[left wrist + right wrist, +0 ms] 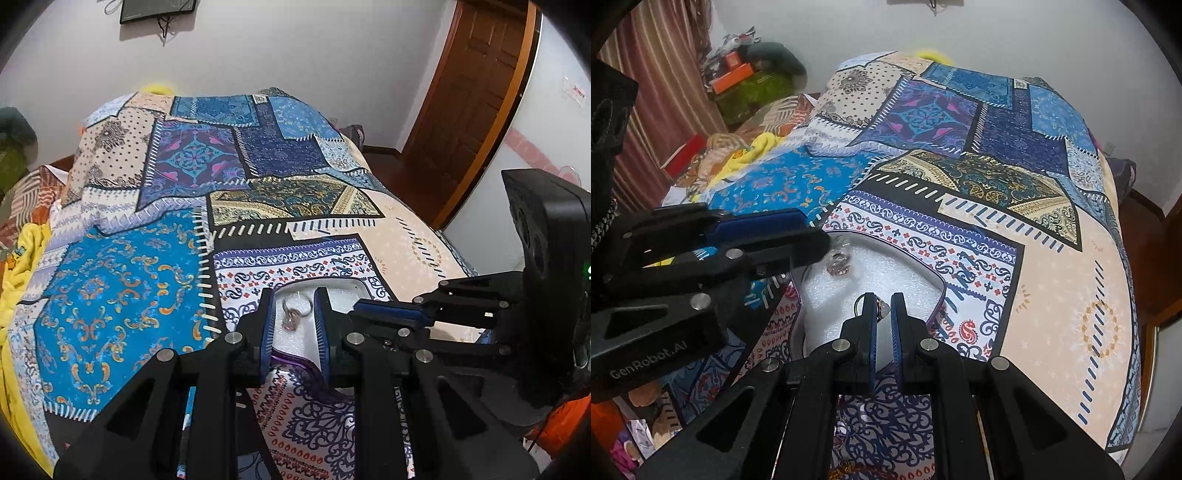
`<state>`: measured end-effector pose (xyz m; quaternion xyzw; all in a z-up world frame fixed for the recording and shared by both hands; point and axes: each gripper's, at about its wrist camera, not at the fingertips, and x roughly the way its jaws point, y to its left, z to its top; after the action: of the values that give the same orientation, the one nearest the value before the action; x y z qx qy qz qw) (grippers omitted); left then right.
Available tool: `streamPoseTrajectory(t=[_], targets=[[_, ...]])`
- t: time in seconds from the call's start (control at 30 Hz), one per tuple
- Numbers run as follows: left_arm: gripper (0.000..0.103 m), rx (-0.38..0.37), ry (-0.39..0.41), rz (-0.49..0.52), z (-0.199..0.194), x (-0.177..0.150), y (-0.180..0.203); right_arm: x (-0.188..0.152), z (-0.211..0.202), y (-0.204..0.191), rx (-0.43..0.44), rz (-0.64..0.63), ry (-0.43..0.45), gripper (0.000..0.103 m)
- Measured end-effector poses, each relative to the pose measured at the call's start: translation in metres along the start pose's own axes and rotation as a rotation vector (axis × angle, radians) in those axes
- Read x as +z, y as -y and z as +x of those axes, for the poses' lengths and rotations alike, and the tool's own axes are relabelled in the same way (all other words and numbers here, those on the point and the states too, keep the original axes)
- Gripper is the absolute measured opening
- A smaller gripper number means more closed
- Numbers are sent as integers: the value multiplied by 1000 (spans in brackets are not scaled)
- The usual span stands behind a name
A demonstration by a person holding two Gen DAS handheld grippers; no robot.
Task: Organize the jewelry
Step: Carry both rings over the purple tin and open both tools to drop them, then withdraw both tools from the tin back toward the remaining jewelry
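Two hand-held grippers over a bed [122, 280] covered with a patchwork bedspread [1052, 280]. A white foam-lined box [886, 273] with a purple rim lies on the bedspread near the front edge of the bed. The left gripper [293, 314] hangs over the box with its blue pads apart; a cluster of silvery rings [293, 314] shows between them in the left wrist view, and whether the pads press on it cannot be told. In the right wrist view that cluster [839, 264] sits near the far left of the foam. The right gripper [882, 314], beside the left over the same box, is closed on a small hoop earring [877, 306] at its fingertips, just above the foam.
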<state>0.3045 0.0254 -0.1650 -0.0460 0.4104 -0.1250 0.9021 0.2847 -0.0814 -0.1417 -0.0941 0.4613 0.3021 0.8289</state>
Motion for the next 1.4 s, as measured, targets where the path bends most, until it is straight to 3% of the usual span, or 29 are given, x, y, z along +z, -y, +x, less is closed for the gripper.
streamPoseTrajectory(t=[0.4,0.6,0.73,0.87,1.0,1.4], targets=[[21,42,42,-4,-36,-2,3,-2,-31,-2,-53,5,52,16],[32,67,62,11,-60,-8,13,-6,-60,-7,-95,-1,114,38],[33,77,70,24,-76,-12,21,-10,-79,-8,-116,6,145,39],[43,90,83,30,-92,-19,28,-17,-95,-11,-134,11,168,39],[44,90,75,31,-101,-25,36,-25,-107,-10,-145,28,180,39],[44,62,-16,54,-87,-56,62,-61,-124,9,-219,90,183,39]])
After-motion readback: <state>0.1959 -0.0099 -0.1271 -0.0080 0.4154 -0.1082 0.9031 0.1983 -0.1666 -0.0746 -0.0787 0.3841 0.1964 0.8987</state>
